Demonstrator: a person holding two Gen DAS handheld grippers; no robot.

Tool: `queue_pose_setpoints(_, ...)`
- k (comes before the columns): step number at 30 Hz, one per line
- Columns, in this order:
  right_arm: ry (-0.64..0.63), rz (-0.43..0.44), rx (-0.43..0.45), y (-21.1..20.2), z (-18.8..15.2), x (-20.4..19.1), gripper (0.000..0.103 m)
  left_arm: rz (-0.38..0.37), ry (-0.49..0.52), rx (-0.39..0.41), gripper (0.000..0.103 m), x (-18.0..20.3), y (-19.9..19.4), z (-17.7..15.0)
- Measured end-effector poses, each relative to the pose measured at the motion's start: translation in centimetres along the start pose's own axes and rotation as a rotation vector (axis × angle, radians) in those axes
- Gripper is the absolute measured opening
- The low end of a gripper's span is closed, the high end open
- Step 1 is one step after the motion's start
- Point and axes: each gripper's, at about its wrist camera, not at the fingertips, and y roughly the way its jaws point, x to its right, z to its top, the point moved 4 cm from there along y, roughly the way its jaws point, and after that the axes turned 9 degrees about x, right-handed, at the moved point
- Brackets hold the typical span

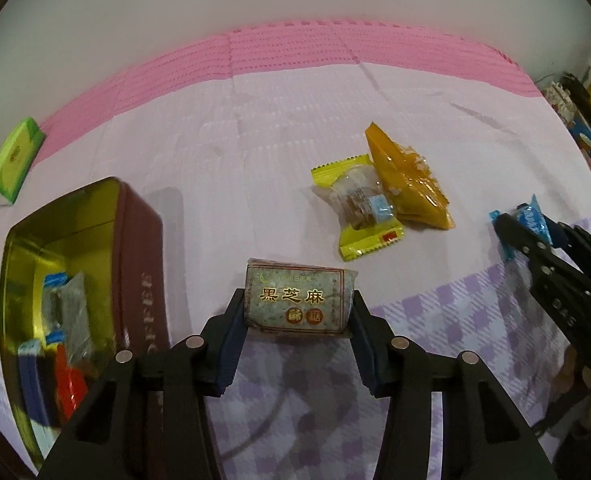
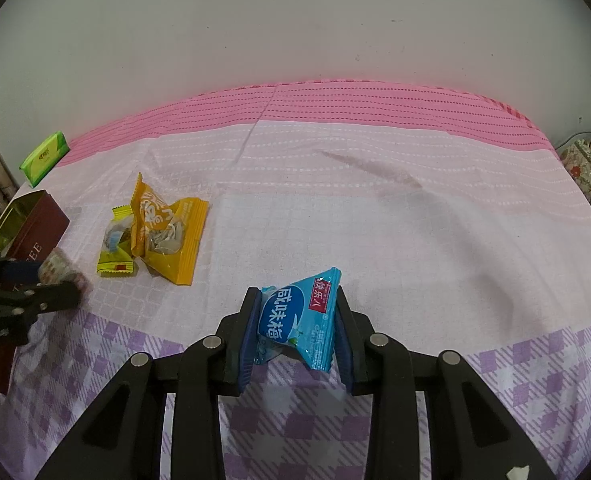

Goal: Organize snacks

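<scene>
- The left tool (image 1: 297, 312) has its blue pads pressed to both ends of a black sesame candy bar (image 1: 298, 300), holding it just beside the open tin (image 1: 135, 240).
- That maroon tin, gold inside, already holds several wrapped snacks (image 1: 67, 320).
- The right tool (image 2: 295, 328) is closed tight on a blue plum candy packet (image 2: 299, 320), above the checked part of the bedsheet (image 2: 375, 208).
- An orange packet (image 1: 409, 184) overlaps a yellow-edged one (image 1: 361, 216) on the sheet, well apart from the tin.
- A green tissue pack (image 1: 13, 158) lies at the far left edge.
</scene>
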Motion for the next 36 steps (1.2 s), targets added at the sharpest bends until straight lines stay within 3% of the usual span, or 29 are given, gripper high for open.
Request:
queue_pose_setpoints(9,-0.001,-0.008,0.001,2.4,-0.3,-7.1,0.032,0.013,-0.023,0.053,0.049,-0.4,-3.6,-0.5)
queue_pose_setpoints(24,-0.001,-0.011,0.001,3.4,-0.5,-9.9,0.032,0.052,-0.098,0.137,0.049,-4.0,-8.0,0.0)
queue_pose_setpoints(36,-0.001,-0.014,0.001,3.6,-0.7,-10.6,0.032,0.191,-0.204,0.156,0.049,-11.6,-9.5,-0.5)
